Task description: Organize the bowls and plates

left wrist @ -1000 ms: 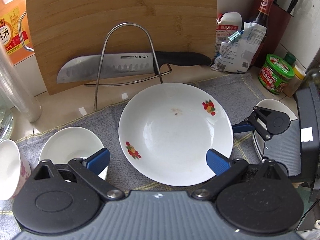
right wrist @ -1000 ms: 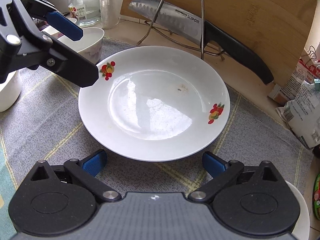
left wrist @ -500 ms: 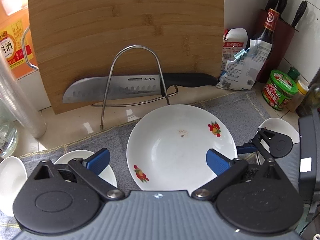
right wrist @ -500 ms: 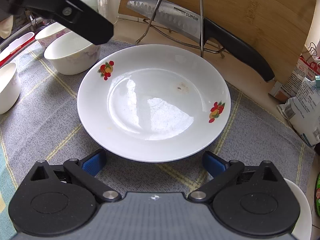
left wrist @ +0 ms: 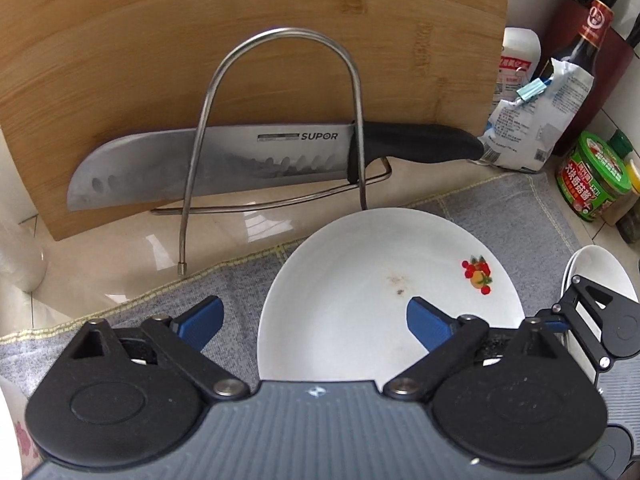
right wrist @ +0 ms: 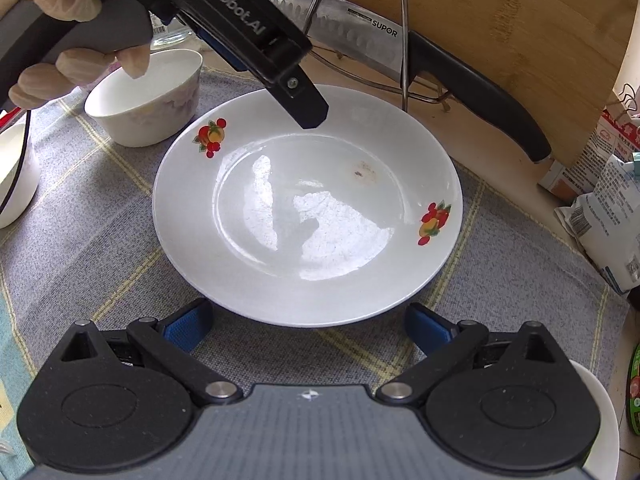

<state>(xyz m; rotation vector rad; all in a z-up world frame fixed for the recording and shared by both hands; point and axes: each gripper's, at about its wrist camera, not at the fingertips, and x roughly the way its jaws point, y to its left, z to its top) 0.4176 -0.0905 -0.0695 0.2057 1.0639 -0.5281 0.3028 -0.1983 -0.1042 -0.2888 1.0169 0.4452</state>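
Left wrist view: I straddle the plate (left wrist: 360, 300) rim with the left gripper (left wrist: 312, 318), jaws closing, not yet gripping; right gripper (right wrist: 308, 326) waits open beside the plate.

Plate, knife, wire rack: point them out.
plate (right wrist: 320, 272), right wrist view, on its shiny centre.
knife (left wrist: 224, 160), left wrist view, on the blade.
wire rack (left wrist: 280, 33), left wrist view, on the arch top.

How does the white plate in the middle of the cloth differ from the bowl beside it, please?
The plate is wide and shallow; the bowl is narrower with tall sides. The plate carries two bright red fruit motifs on its rim, while the bowl has only a faint pale pattern on its outer wall. The plate shows a small brownish stain inside; the bowl's visible inside looks clean. Both are white, upright and resting on the grey cloth.
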